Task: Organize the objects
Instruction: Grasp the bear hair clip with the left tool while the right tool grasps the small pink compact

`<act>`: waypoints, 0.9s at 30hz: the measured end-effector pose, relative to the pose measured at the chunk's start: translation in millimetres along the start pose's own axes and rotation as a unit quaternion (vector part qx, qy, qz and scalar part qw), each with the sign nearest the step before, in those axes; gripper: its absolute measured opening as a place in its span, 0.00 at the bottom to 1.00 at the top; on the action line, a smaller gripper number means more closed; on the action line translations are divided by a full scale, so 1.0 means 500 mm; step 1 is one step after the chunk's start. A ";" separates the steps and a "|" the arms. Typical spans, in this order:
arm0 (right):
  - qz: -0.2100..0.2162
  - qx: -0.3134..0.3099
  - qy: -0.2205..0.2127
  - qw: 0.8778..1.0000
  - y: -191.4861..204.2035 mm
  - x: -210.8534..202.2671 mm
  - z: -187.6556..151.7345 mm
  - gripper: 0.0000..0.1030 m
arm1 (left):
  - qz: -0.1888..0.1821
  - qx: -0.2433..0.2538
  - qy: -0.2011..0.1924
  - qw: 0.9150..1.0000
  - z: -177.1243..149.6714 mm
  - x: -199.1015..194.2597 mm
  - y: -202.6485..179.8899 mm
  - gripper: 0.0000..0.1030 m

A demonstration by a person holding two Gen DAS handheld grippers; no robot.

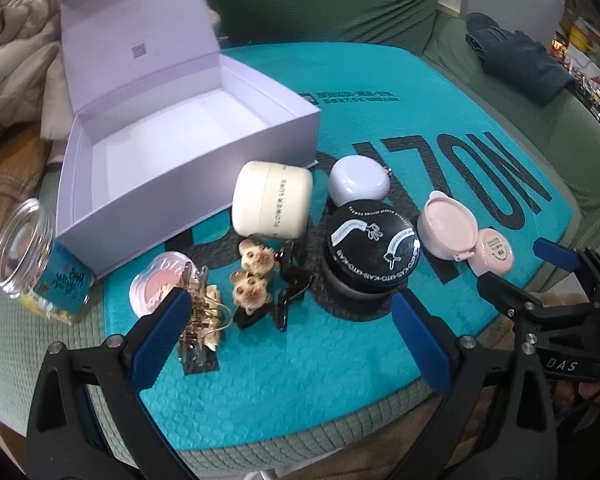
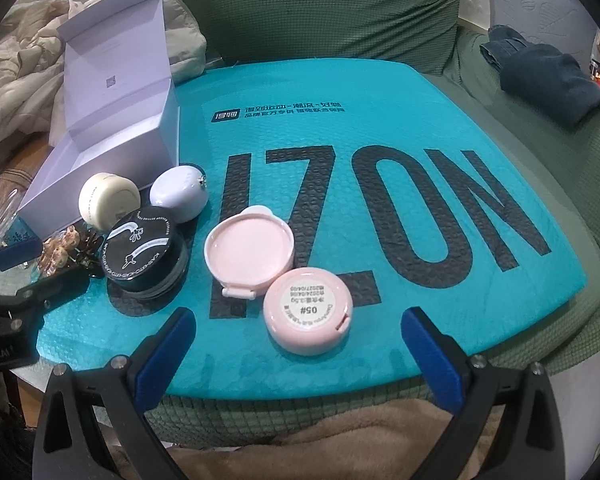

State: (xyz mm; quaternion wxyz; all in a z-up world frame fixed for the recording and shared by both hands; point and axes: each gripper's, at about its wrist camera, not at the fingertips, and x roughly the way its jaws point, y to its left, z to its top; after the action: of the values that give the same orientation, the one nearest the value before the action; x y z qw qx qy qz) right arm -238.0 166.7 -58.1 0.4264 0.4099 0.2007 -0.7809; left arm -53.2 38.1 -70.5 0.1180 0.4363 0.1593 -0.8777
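Grippers, left [image 1: 292, 320] and right [image 2: 300, 332], both wide above teal mat [image 2: 380, 92].

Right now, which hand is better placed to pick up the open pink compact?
Right. The right gripper stands open with the pink compact straight ahead between its fingers. The left gripper, also open, faces the bear clips, with the compact off to its side.

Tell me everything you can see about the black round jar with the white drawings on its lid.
The black round jar is low and wide, with a glossy black lid bearing two white curved drawings and white lettering around its rim; the body below looks dark and plastic. It stands upright and closed on the teal padded mailer, just in front of the cream jar and the small white case. Neither gripper touches it.
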 end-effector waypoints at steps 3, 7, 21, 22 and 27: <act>-0.004 0.000 0.005 1.000 -0.003 0.010 0.003 0.96 | 0.002 0.006 -0.006 1.000 0.007 0.003 -0.003 0.90; 0.000 0.001 0.026 1.000 -0.006 0.033 0.005 0.84 | -0.003 0.017 -0.014 1.000 0.013 0.004 -0.009 0.82; 0.022 -0.005 0.028 0.999 -0.010 0.051 0.006 0.52 | -0.047 0.025 0.022 0.998 0.011 0.014 -0.018 0.48; 0.023 -0.005 0.027 0.999 -0.011 0.050 0.005 0.51 | -0.056 0.018 0.032 0.998 0.008 0.019 -0.015 0.47; 0.032 -0.002 0.023 0.999 -0.016 0.047 0.002 0.51 | -0.049 0.000 0.043 0.998 0.000 0.037 -0.010 0.47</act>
State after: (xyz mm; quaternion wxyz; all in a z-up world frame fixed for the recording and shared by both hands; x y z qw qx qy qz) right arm -252.1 158.4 -76.8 0.4475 0.4334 0.1993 -0.7565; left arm -65.7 41.3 -84.3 0.0683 0.4650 0.1854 -0.8630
